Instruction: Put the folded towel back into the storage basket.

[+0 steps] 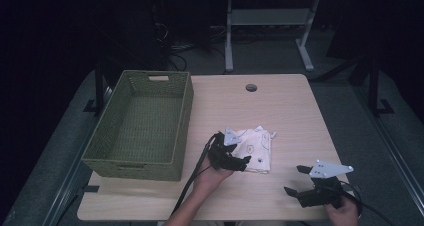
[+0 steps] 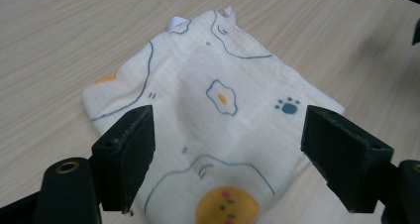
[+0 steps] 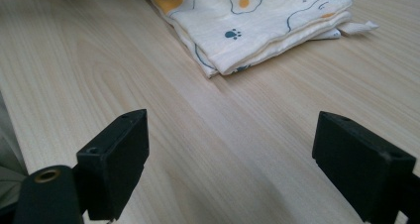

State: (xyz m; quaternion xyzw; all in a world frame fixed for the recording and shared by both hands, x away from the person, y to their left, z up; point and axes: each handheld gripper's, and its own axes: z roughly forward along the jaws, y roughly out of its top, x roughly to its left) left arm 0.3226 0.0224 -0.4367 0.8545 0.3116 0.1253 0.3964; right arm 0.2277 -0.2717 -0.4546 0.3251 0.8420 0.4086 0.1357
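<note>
The folded cloth (image 1: 256, 150) lies flat on the table (image 1: 280, 106), a little toward five o'clock from the table's middle, cream with printed fried eggs and a blue paw. It looks light, soft and limp: several thin layers stacked on one another, likely to sag and unfold if lifted by a single layer. The safest hold is judged to be across a folded edge, pinching all layers at once, as the stacked edges seen in the right gripper view (image 3: 233, 60) suggest.

The left gripper (image 1: 239, 162) sits at the cloth's seven o'clock side, its jaws spread wide, straddling the near part of the cloth (image 2: 218, 115) without pressing on it; it grips nothing. The right gripper (image 1: 296, 180) rests well apart at about four o'clock from the cloth, jaws likewise wide and holding nothing.

A green woven basket (image 1: 142, 123) stands at nine o'clock from the cloth, near the table's left edge. A round cable hole (image 1: 251, 87) lies at twelve o'clock. Nothing stands between the grippers and the cloth.
</note>
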